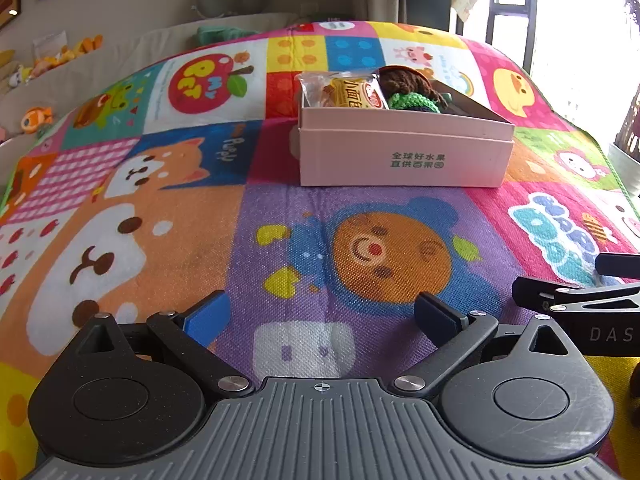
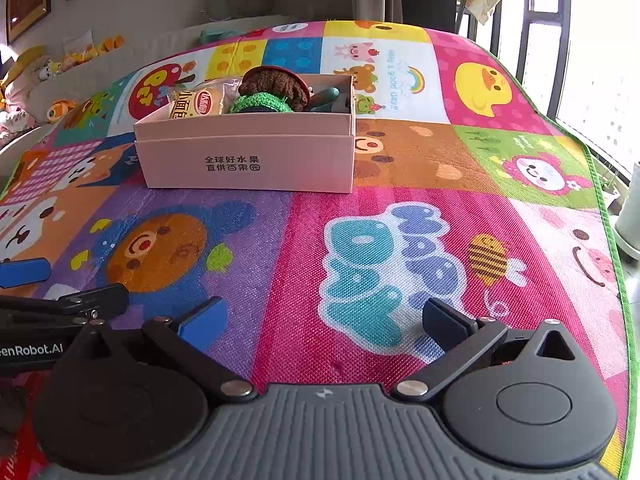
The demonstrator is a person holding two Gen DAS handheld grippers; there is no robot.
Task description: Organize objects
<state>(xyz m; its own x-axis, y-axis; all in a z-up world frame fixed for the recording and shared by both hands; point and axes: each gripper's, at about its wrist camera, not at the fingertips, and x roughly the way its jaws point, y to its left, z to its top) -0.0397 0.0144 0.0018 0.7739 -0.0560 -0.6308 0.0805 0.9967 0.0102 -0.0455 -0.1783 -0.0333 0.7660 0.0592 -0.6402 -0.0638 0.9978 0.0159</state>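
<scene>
Cardboard box (image 2: 248, 160), crocheted toy (image 2: 276, 88), woven mat (image 2: 400, 208)

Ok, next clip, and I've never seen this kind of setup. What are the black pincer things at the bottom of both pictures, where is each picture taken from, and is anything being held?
There is no robot here. A person holds a hand tool in each hand, each with two fingers and a camera looking forward along them. One picture comes from the left gripper, the other from the right gripper; each also shows the other tool at its edge. Both stand open with nothing between the fingers, only the colourful play mat beneath. On the mat sits a pink box with no lid on it. Inside it are a snack packet, a brown and green knitted toy and a dark green thing I cannot identify. No loose items show on the mat.
</scene>
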